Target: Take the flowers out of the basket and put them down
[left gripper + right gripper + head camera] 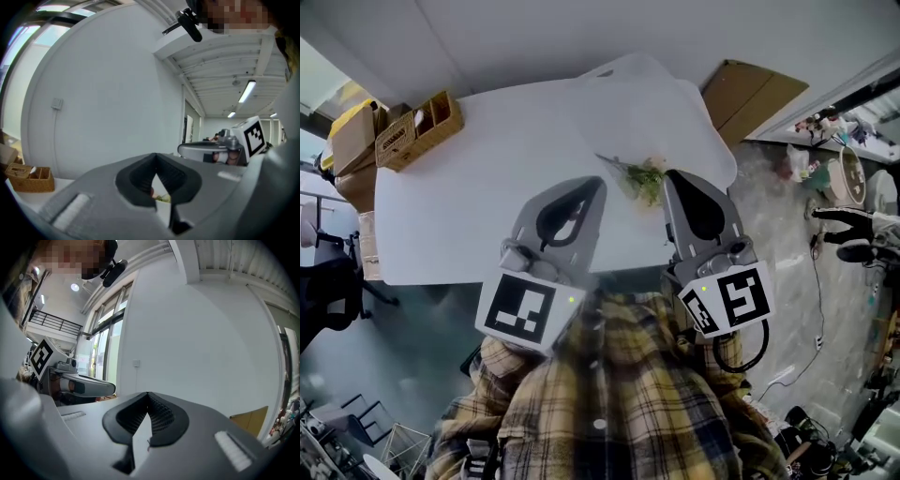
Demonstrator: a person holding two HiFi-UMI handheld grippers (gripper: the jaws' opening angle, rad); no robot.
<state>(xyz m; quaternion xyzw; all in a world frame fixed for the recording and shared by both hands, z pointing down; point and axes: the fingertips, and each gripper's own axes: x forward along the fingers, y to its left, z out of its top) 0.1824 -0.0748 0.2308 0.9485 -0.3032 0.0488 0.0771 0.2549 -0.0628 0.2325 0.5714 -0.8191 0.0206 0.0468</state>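
Observation:
A small bunch of green flowers lies on the white table, right of its middle. The wicker basket stands at the table's far left corner and shows again in the left gripper view. My left gripper is shut and empty, held above the table's near edge with its tip just left of the flowers. My right gripper is shut and empty too, its tip just right of them. Both point upward in their own views, left gripper and right gripper. A bit of the flowers shows under the left jaws.
Cardboard boxes are stacked beside the basket. A pale sheet overlaps the table's far right part. Flat cardboard leans behind it. A black chair stands at the left. Cables and clutter cover the floor at the right.

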